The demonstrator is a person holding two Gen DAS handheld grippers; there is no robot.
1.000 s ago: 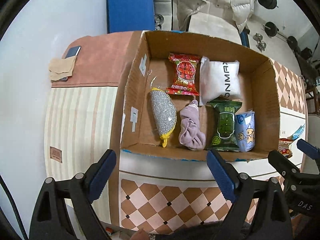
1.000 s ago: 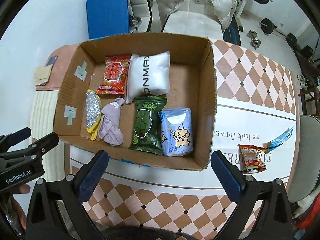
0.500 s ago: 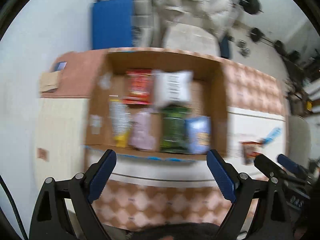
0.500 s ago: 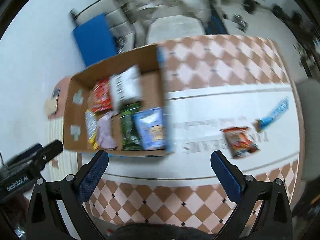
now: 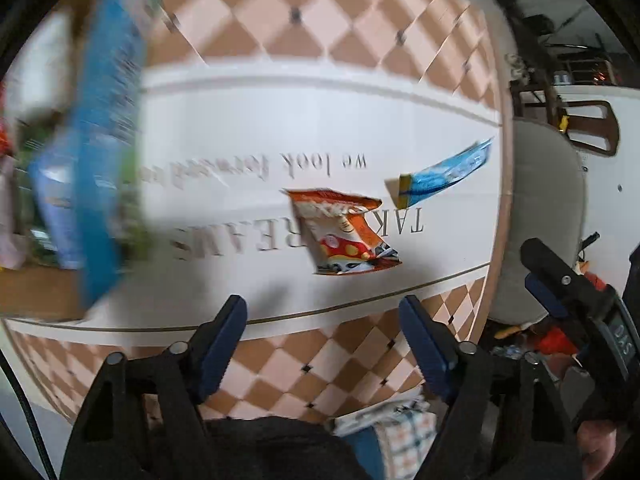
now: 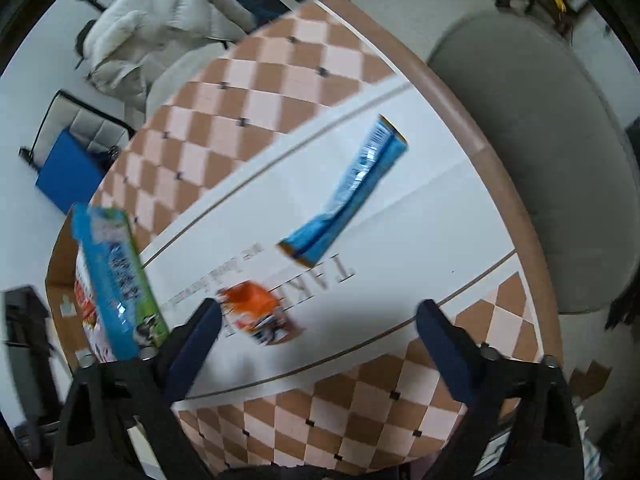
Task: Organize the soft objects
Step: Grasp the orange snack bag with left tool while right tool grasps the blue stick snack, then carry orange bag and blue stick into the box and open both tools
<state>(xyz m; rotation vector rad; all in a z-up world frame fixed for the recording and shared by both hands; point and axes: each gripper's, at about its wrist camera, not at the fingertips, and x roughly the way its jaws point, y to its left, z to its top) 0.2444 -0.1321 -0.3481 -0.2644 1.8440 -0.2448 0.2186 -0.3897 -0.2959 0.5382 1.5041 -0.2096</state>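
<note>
An orange snack packet (image 5: pixel 344 232) lies flat on the white strip of the tablecloth, and a long blue packet (image 5: pixel 444 172) lies just beyond it to the right. My left gripper (image 5: pixel 322 320) hovers over the near side of the orange packet, jaws closing with nothing between them. My right gripper (image 6: pixel 320 316) hangs above the cloth between the orange packet (image 6: pixel 256 312) and the blue packet (image 6: pixel 348 192), also closing on nothing. The cardboard box (image 5: pixel 100 140) of soft goods is a blur at the left; its printed blue-green side (image 6: pixel 112 280) shows in the right wrist view.
The table's curved brown edge (image 6: pixel 480 152) runs close past the blue packet. A grey round seat (image 6: pixel 540 160) stands beyond it. A white puffy coat (image 6: pixel 160 28) and a blue panel (image 6: pixel 68 172) are behind the table. My right gripper's body (image 5: pixel 560 280) is at the left wrist view's right.
Both views have swung right, from the box to the two loose packets, and dropped closer to the cloth. Both pairs of jaws stand narrower. The right wrist view has rolled.
</note>
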